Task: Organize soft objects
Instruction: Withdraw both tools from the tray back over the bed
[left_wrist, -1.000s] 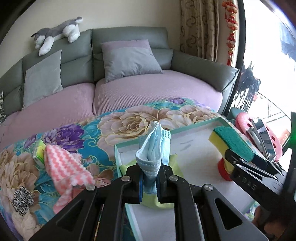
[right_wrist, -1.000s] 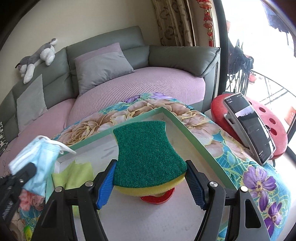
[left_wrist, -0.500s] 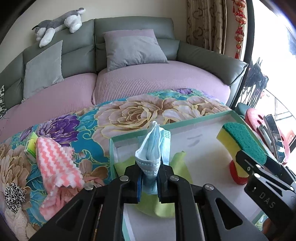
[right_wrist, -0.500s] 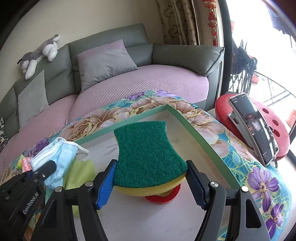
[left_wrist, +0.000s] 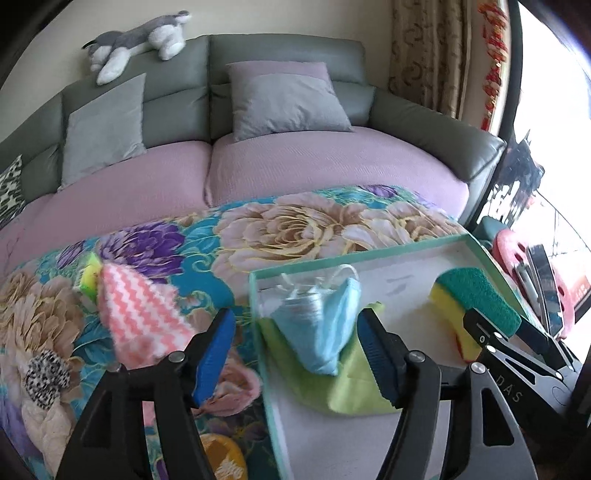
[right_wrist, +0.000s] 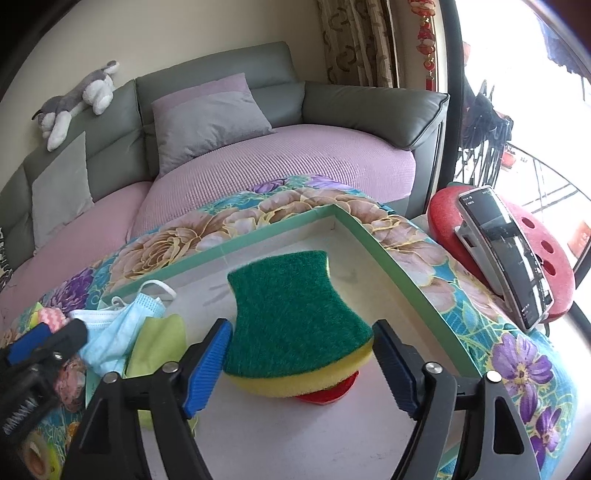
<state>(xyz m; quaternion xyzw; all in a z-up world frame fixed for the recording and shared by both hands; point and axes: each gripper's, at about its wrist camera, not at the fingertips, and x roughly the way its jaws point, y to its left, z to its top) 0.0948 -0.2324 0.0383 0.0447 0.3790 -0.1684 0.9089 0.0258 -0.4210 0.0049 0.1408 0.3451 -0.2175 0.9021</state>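
Observation:
My left gripper (left_wrist: 295, 354) is open and empty. The blue face mask (left_wrist: 321, 325) lies between its fingers on a green cloth (left_wrist: 351, 387) at the left end of the green-rimmed tray (left_wrist: 332, 260). The mask (right_wrist: 118, 332) and cloth (right_wrist: 155, 343) also show in the right wrist view. My right gripper (right_wrist: 301, 365) has its jaws spread, just off the sides of a green and yellow sponge (right_wrist: 291, 321). The sponge rests on a red object (right_wrist: 325, 393) in the tray (right_wrist: 258, 242). The sponge (left_wrist: 476, 299) also shows in the left wrist view.
On the floral cloth (left_wrist: 295, 225) left of the tray lie a pink zigzag cloth (left_wrist: 140, 314), a leopard-print scrunchie (left_wrist: 46, 373) and a yellow-green sponge (left_wrist: 90, 277). A red stool (right_wrist: 535, 258) with a phone (right_wrist: 506, 254) stands on the right. A sofa (left_wrist: 258, 158) lies behind.
My left gripper has opened and let the face mask drop onto the green cloth in the tray. My right gripper has opened off the sponge, which now rests in the tray.

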